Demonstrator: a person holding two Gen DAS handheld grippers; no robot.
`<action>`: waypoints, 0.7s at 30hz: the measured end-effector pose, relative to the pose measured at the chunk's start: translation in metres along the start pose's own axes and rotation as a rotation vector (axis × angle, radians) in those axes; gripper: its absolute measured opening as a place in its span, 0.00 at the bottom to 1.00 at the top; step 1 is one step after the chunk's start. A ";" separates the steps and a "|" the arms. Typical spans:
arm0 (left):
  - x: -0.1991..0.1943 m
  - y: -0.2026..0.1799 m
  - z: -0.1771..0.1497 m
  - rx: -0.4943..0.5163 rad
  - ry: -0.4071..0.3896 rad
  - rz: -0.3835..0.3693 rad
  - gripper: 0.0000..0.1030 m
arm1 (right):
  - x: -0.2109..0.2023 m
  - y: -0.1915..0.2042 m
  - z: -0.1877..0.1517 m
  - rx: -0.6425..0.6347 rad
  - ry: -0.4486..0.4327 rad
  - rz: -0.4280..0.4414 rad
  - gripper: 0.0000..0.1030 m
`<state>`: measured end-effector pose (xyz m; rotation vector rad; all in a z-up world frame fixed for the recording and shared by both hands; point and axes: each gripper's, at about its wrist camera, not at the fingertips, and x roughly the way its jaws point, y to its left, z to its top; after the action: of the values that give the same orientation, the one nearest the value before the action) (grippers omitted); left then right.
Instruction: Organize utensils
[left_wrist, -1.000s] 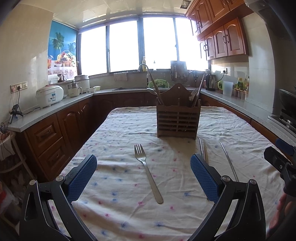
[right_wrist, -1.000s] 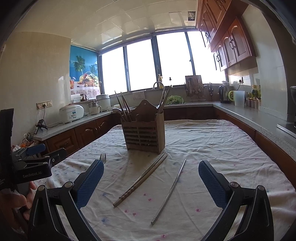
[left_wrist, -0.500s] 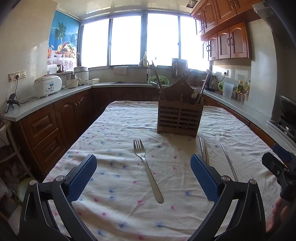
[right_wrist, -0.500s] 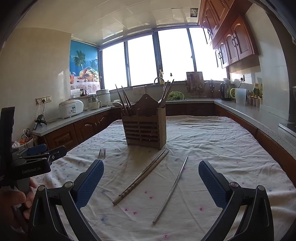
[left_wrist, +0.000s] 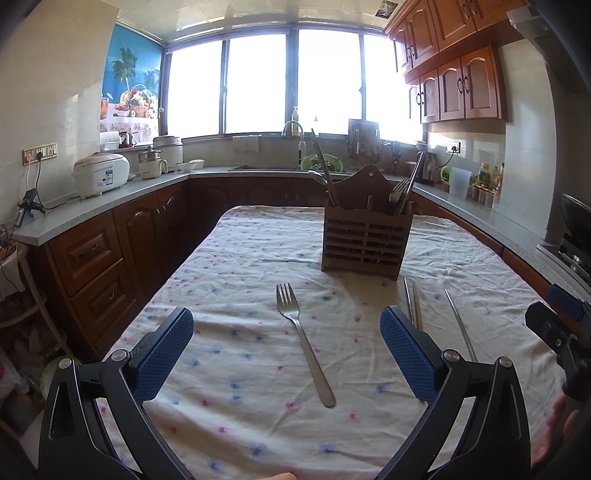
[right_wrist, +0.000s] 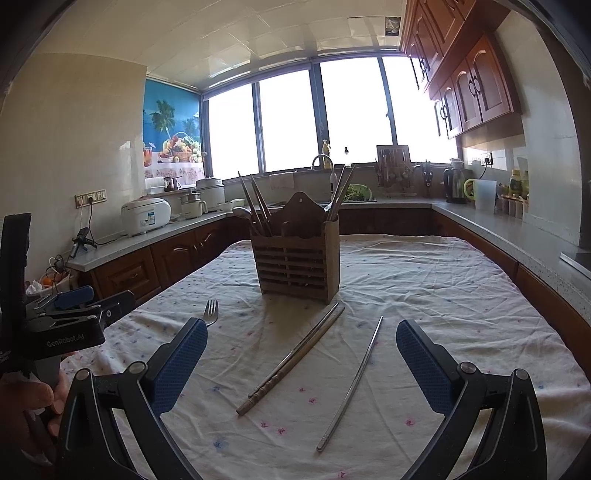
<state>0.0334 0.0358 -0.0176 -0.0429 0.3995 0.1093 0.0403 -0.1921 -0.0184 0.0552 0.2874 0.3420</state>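
A wooden slatted utensil holder (left_wrist: 365, 236) (right_wrist: 299, 264) stands mid-table with chopsticks, a spoon and forks in it. In front of it a steel fork (left_wrist: 303, 338) (right_wrist: 211, 312) lies flat, tines toward the holder. My left gripper (left_wrist: 286, 332) hovers open above the fork, empty. A pair of chopsticks (right_wrist: 291, 360) (left_wrist: 413, 301) and one single metal chopstick (right_wrist: 351, 384) (left_wrist: 460, 325) lie to the right of the fork. My right gripper (right_wrist: 301, 349) is open above the chopsticks and holds nothing.
A flowered white tablecloth (left_wrist: 236, 369) covers the table. Brown cabinets with a grey counter (left_wrist: 92, 206) run around the room, carrying a rice cooker (left_wrist: 100, 179) and a sink tap (left_wrist: 293, 129). The other gripper with a hand shows at each view's edge (right_wrist: 55, 328).
Both views have tilted slightly upward and drawn a little nearer the table. The fork, chopsticks and holder lie where they were. Both grippers stay open.
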 end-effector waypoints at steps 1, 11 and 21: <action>-0.001 -0.001 0.000 0.001 -0.002 0.000 1.00 | 0.000 0.001 0.001 -0.002 0.001 -0.001 1.00; -0.008 -0.004 0.002 0.012 -0.018 -0.002 1.00 | -0.003 0.003 0.004 -0.007 -0.011 0.008 1.00; -0.010 -0.007 0.004 0.021 -0.019 -0.009 1.00 | -0.008 0.003 0.008 -0.001 -0.027 0.013 1.00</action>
<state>0.0265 0.0277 -0.0101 -0.0227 0.3810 0.0961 0.0344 -0.1919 -0.0083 0.0608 0.2604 0.3535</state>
